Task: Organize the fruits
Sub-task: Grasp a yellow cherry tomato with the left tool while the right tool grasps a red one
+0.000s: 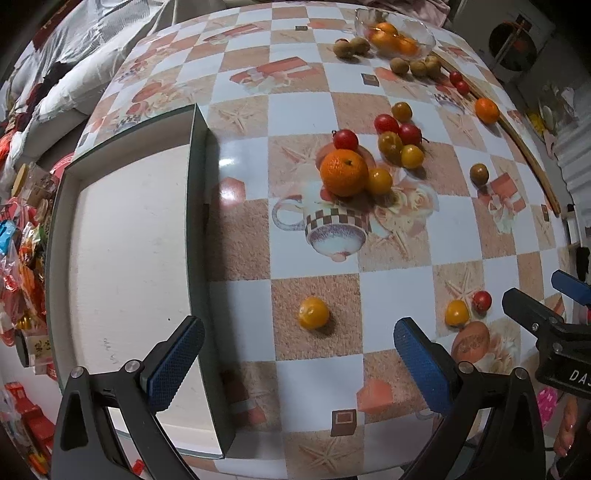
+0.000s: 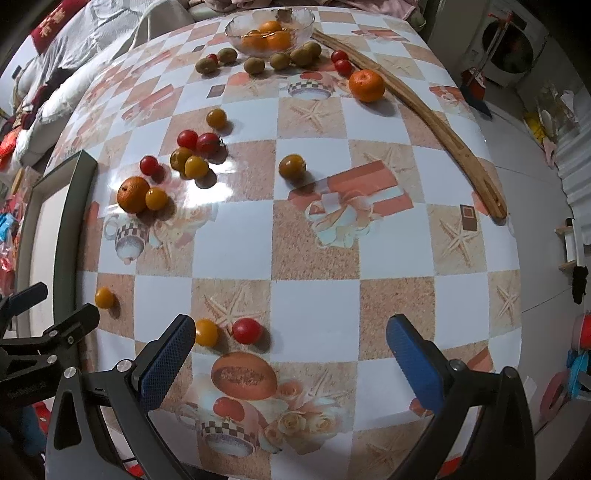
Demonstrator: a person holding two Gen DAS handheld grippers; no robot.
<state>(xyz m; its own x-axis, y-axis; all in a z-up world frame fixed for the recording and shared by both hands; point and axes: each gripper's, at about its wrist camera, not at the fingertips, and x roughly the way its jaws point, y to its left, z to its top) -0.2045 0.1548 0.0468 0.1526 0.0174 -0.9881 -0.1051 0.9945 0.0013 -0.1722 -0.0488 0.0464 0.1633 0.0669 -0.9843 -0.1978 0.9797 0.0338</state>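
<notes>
Fruit lies scattered on a checkered tablecloth. My left gripper [image 1: 299, 354] is open above the near table edge, and a yellow tomato [image 1: 313, 313] rests just ahead between its fingers. An empty white box [image 1: 129, 236] with dark walls sits to the left. A mandarin [image 1: 343, 172] lies mid-table among red and yellow tomatoes [image 1: 399, 138]. My right gripper [image 2: 291, 354] is open and empty, with a yellow tomato [image 2: 206, 332] and a red tomato [image 2: 246, 330] just ahead of its left finger. A glass bowl [image 2: 236, 26] at the far edge holds mandarins, with kiwis [image 2: 279, 60] beside it. Another mandarin [image 2: 366, 85] lies far right.
A curved wooden stick [image 2: 436, 122] lies along the table's right side. A bed with grey bedding [image 1: 66, 55] stands behind the table at the left. Packaged goods [image 1: 22, 266] crowd the floor left of the box. A washing machine [image 2: 513, 48] stands at the far right.
</notes>
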